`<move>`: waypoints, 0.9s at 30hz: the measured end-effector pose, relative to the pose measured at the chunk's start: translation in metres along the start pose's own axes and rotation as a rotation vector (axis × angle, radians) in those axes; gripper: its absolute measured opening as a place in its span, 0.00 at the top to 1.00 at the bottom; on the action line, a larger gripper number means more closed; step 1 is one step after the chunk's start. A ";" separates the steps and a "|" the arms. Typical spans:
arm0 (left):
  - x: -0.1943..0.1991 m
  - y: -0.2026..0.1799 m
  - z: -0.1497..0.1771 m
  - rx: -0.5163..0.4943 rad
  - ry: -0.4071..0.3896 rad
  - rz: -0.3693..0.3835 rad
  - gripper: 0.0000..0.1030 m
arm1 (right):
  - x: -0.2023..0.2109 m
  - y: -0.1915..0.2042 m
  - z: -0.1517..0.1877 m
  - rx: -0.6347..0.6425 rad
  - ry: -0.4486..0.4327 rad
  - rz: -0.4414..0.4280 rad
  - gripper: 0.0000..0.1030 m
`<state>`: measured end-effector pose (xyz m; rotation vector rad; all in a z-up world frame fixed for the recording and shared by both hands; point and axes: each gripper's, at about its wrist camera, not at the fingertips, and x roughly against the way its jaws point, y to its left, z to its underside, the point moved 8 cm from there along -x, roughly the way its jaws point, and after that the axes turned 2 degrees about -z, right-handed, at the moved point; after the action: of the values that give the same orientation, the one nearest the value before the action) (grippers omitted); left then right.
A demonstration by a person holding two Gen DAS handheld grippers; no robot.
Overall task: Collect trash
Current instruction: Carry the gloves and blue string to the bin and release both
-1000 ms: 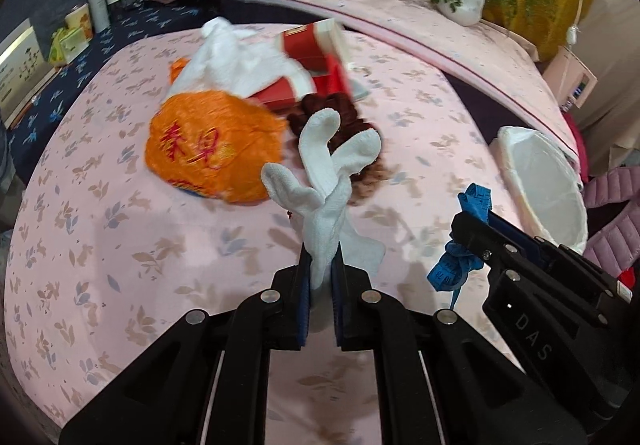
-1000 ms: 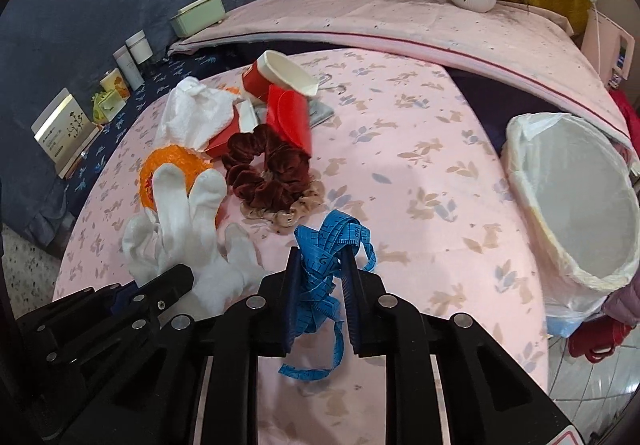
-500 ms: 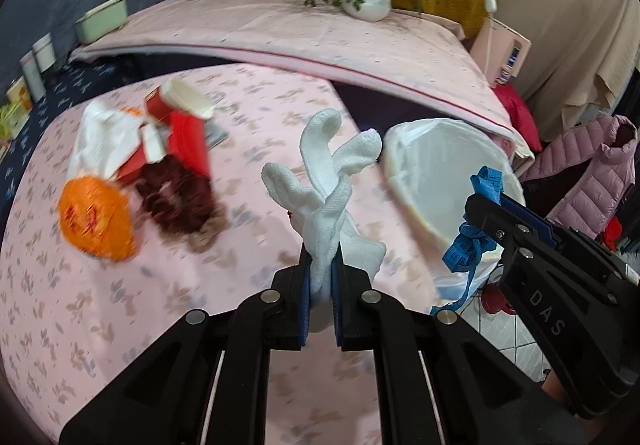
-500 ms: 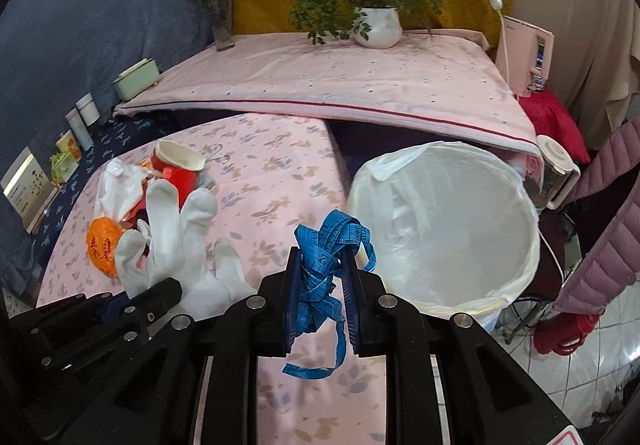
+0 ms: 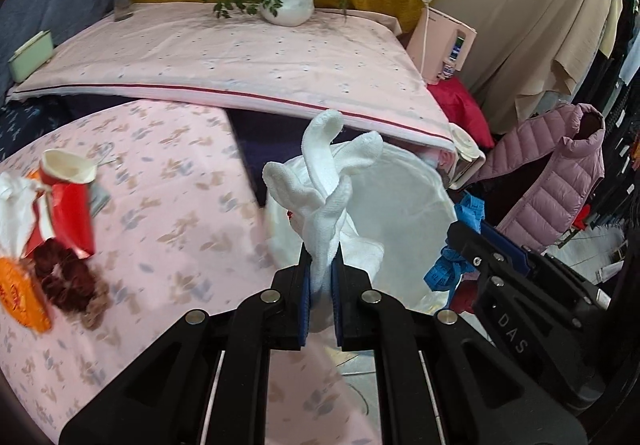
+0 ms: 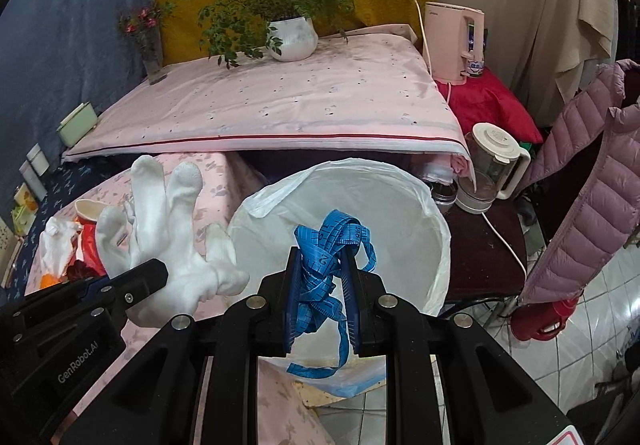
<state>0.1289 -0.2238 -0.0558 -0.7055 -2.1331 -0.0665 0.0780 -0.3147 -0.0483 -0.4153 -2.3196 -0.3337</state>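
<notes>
Since a second earlier, both grippers had swung from over the littered table (image 5: 168,213) toward the lined bin (image 6: 404,205), which now filled the middle of the right wrist view. The bin stood on the tiled floor just beside the table, below a pink-covered shelf (image 6: 280,105) with a potted plant (image 6: 292,33). The left gripper (image 5: 320,269) pinched a white glove (image 5: 324,181); the right gripper (image 6: 320,269) pinched a blue tape (image 6: 324,257) above the bin. A red cup (image 5: 68,185), scrunchie (image 5: 64,277) and orange wrapper (image 5: 20,297) lay on the table.
</notes>
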 end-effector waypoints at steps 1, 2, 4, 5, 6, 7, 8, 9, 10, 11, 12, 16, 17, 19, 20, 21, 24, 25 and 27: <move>-0.003 -0.003 -0.002 -0.004 0.000 0.004 0.91 | -0.003 -0.005 -0.004 -0.004 -0.001 0.003 0.82; -0.007 -0.008 -0.005 -0.009 -0.003 0.010 0.91 | -0.005 -0.007 -0.006 -0.006 -0.002 0.008 0.82; -0.013 -0.013 -0.010 -0.019 -0.003 0.013 0.90 | -0.010 -0.012 -0.009 -0.013 -0.001 0.017 0.82; -0.017 -0.015 -0.012 -0.019 -0.001 0.013 0.89 | -0.013 -0.015 -0.011 -0.019 0.001 0.018 0.82; -0.020 -0.016 -0.014 -0.016 0.000 0.009 0.89 | -0.016 -0.016 -0.013 -0.024 0.005 0.018 0.82; -0.022 -0.015 -0.016 -0.012 0.000 0.005 0.89 | -0.019 -0.018 -0.015 -0.028 0.007 0.019 0.82; -0.023 -0.013 -0.017 -0.004 -0.003 -0.009 0.82 | -0.021 -0.018 -0.016 -0.030 0.008 0.020 0.82; -0.024 -0.010 -0.018 0.004 -0.007 -0.020 0.75 | -0.023 -0.019 -0.017 -0.030 0.009 0.020 0.81; -0.024 -0.007 -0.019 0.011 -0.014 -0.031 0.71 | -0.025 -0.018 -0.018 -0.028 0.010 0.018 0.81; -0.023 -0.002 -0.020 0.017 -0.020 -0.049 0.64 | -0.027 -0.017 -0.019 -0.026 0.012 0.017 0.81; -0.022 0.002 -0.021 0.021 -0.027 -0.065 0.59 | -0.029 -0.015 -0.019 -0.022 0.014 0.015 0.81; -0.018 0.021 -0.020 0.052 -0.036 -0.117 0.51 | -0.036 -0.003 -0.020 0.015 0.023 0.007 0.81; -0.017 0.026 -0.019 0.063 -0.037 -0.127 0.51 | -0.037 0.000 -0.021 0.026 0.025 0.008 0.80; -0.015 0.035 -0.018 0.080 -0.038 -0.145 0.50 | -0.040 0.006 -0.024 0.040 0.023 0.011 0.79; -0.013 0.040 -0.017 0.090 -0.038 -0.152 0.50 | -0.041 0.008 -0.025 0.046 0.021 0.011 0.79; -0.012 0.043 -0.016 0.096 -0.039 -0.157 0.50 | -0.042 0.010 -0.026 0.052 0.022 0.012 0.78; -0.008 0.054 -0.013 0.116 -0.041 -0.177 0.44 | -0.044 0.018 -0.028 0.068 0.020 0.012 0.69; -0.007 0.057 -0.013 0.123 -0.044 -0.186 0.42 | -0.043 0.021 -0.029 0.072 0.015 0.013 0.64; -0.003 0.063 -0.012 0.132 -0.054 -0.199 0.40 | -0.040 0.026 -0.030 0.082 0.004 0.012 0.59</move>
<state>0.1714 -0.1757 -0.0632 -0.4216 -2.2304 -0.0132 0.1341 -0.3094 -0.0528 -0.3874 -2.3172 -0.2321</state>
